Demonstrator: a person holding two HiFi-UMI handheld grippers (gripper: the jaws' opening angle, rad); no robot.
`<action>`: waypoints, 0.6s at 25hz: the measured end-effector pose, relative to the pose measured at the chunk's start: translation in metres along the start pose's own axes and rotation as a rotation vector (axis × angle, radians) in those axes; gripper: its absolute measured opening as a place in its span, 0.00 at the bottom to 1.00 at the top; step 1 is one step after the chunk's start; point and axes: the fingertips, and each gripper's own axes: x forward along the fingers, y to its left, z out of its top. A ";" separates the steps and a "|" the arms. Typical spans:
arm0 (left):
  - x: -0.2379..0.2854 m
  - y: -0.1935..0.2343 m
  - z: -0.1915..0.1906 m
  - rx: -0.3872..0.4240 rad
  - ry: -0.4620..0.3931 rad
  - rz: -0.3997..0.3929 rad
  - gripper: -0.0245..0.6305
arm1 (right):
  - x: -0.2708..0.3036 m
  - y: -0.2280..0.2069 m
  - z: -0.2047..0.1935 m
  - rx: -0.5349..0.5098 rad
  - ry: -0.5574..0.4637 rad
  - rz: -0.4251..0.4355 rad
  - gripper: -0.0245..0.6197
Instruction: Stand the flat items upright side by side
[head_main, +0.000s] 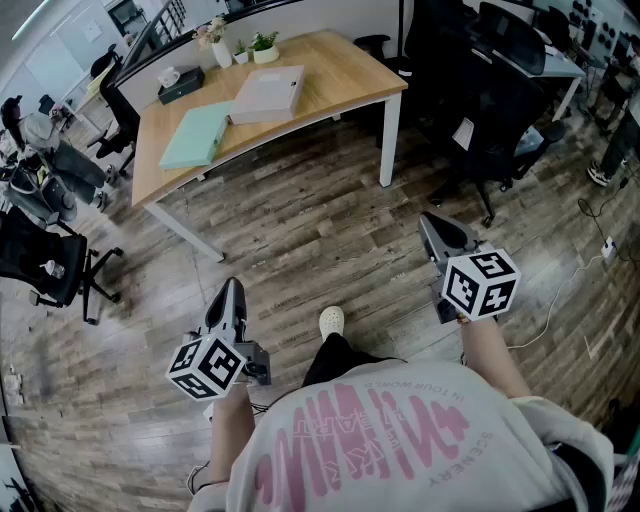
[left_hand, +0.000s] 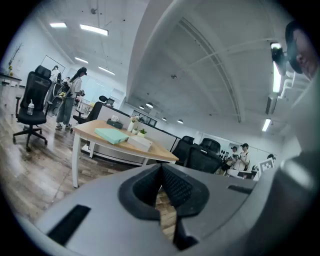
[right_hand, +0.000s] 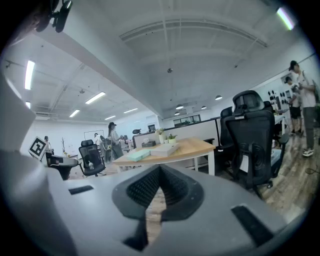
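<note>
1. Judging by how things lie, the task has not begun. The mint-green flat item (head_main: 195, 135) and the grey flat item (head_main: 268, 93) both lie flat on the bench (head_main: 345, 70), toward its left half. Their near corners meet, though whether they overlap cannot be told.
2. The person stands on the floor (head_main: 300, 220), well apart from the bench. The left gripper (head_main: 232, 290) has its jaws together with nothing between them. The right gripper (head_main: 432, 222) is the same, pressed closed and empty.
3. What is left is everything: reaching the bench, raising each item onto an edge, and setting the two side by side.
4. Both items are thin rectangular slabs with matte covers, like folders or books, and the grey one looks thicker. The bench has a pale wood top with a curved edge and white legs. The floor is wood-grain planking. The jaw pads are dark and ribbed.
</note>
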 end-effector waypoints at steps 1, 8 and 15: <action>0.003 0.000 0.000 0.000 0.003 -0.001 0.04 | 0.002 0.000 0.001 -0.006 0.001 0.002 0.03; 0.038 0.001 0.005 0.011 0.029 -0.016 0.04 | 0.031 -0.013 0.001 0.033 0.017 0.010 0.03; 0.109 0.030 0.029 0.012 0.040 -0.018 0.04 | 0.098 -0.031 0.009 0.068 0.042 0.000 0.03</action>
